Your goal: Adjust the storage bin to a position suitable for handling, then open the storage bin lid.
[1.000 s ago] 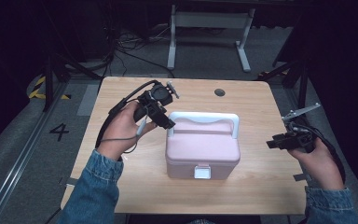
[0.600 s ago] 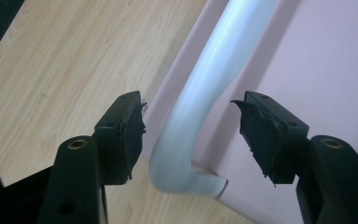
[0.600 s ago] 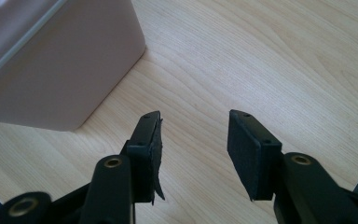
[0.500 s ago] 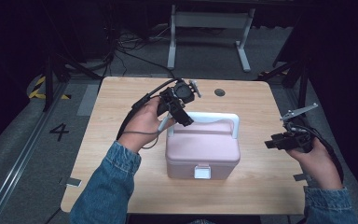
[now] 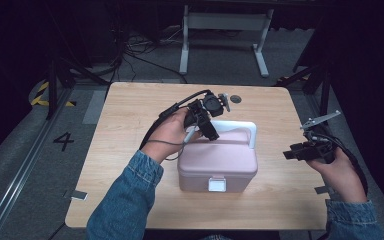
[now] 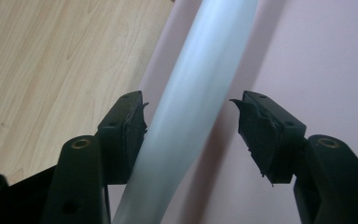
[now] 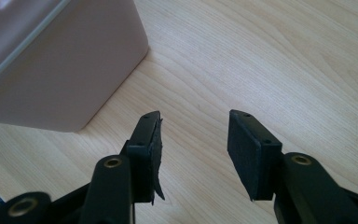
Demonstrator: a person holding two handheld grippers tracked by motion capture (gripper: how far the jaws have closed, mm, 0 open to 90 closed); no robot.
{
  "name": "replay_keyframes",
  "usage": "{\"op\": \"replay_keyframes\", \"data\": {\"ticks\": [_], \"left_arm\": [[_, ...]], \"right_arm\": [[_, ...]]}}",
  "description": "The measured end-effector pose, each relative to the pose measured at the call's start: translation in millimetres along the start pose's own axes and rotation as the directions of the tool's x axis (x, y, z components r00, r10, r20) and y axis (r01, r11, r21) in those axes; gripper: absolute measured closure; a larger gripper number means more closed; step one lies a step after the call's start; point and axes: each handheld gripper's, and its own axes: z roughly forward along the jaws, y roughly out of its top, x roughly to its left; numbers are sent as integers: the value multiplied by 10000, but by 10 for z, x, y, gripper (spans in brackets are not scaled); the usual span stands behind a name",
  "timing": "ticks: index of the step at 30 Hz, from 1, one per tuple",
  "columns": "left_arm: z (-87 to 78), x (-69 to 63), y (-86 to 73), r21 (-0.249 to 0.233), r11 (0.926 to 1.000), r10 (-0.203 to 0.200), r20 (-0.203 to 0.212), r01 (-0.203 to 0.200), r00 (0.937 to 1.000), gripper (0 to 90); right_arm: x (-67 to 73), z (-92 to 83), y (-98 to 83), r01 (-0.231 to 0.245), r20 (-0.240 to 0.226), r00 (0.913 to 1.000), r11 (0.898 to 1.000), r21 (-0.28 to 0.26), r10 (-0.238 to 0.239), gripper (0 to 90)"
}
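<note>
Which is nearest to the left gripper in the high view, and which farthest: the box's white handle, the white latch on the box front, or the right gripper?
1. White handle: on the pink box's lid, right at the left gripper, between its open jaws.
2. White latch: on the box's front, toward the person.
3. Right gripper: off the box's right side, above the table.

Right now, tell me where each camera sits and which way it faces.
High view: above the person's side, facing forward and down on the wooden table; both forearms, left gripper, right gripper.
Left gripper view: along open jaws straddling the white handle of the pink plastic box.
Right gripper view: along open jaws over bare table, box corner beside.
Shared: box and table.
</note>
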Motion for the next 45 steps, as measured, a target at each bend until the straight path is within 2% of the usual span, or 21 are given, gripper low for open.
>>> {"op": "replay_keyframes", "data": {"ticks": [3, 4, 6, 9, 12, 15, 18, 23, 25, 26, 29, 31, 32, 37, 39, 44, 45], "left_arm": [[13, -17, 17, 107, 9995, -313, 284, 310, 9991, 476], [12, -29, 21, 122, 9994, -340, 190, 338, 9992, 478], [-7, -52, 21, 125, 9997, -195, 9, 195, 9998, 518], [-49, -99, 30, -9, 10000, 53, 41, -53, 10000, 562], [-74, -150, 53, 97, 9987, 501, -177, -499, 9986, 642], [-91, -178, 72, 151, 9953, 958, 130, -960, 9953, 696], [-102, -193, 65, 138, 9949, 994, 305, -999, 9946, 722], [-129, -215, 68, 130, 9935, 1124, 325, -1129, 9931, 744], [-156, -222, 82, 206, 9922, 1223, 136, -1226, 9924, 743], [-166, -229, 86, 153, 9936, 1114, 153, -1116, 9937, 742], [-204, -222, 116, 309, 9919, 1233, 4, -1232, 9924, 737], [-225, -223, 127, 254, 9939, 1072, -47, -1070, 9942, 734], [-236, -210, 135, 241, 9929, 1164, -36, -1163, 9932, 732], [-274, -180, 159, 258, 9948, 982, -26, -981, 9952, 725], [-283, -159, 170, 314, 9941, 1037, 5, -1037, 9946, 723], [-303, -106, 181, 226, 9964, 818, 150, -822, 9965, 714], [-308, -88, 185, 227, 9958, 886, 212, -891, 9958, 713]], "right_arm": [[-1, 4, -6, 5, -43, 10000, 10000, -12, -5, 550], [-2, 5, -12, -9, -48, 10000, 10000, -10, 9, 551], [0, 8, -29, -46, -51, 10000, 10000, 16, 46, 551], [-7, 1, -61, -112, -32, 9999, 9999, 37, 113, 551], [-5, -18, -82, -186, -24, 9998, 9998, 13, 186, 551], [-2, -19, -91, -149, -8, 9999, 9999, -4, 149, 550], [7, -11, -95, -147, -25, 9999, 9999, 67, 147, 551], [31, -11, -71, -36, -124, 9999, 10000, -17, 36, 548], [37, -9, -63, 16, -128, 9999, 10000, -20, -16, 547], [40, -8, -60, 10, -135, 9999, 10000, -23, -10, 546], [45, -9, -53, 47, -175, 9998, 10000, -60, -48, 544], [52, -18, -51, 70, -233, 9997, 9999, -108, -73, 544], [56, -25, -50, 93, -239, 9997, 9998, -161, -97, 544], [81, -52, -45, 268, -467, 9985, 9987, -424, -287, 546], [97, -62, -41, 358, -558, 9977, 9977, -569, -389, 553], [168, -94, -32, 662, -789, 9940, 9910, -1162, -757, 576], [189, -97, -29, 730, -875, 9925, 9884, -1334, -851, 585]]}}
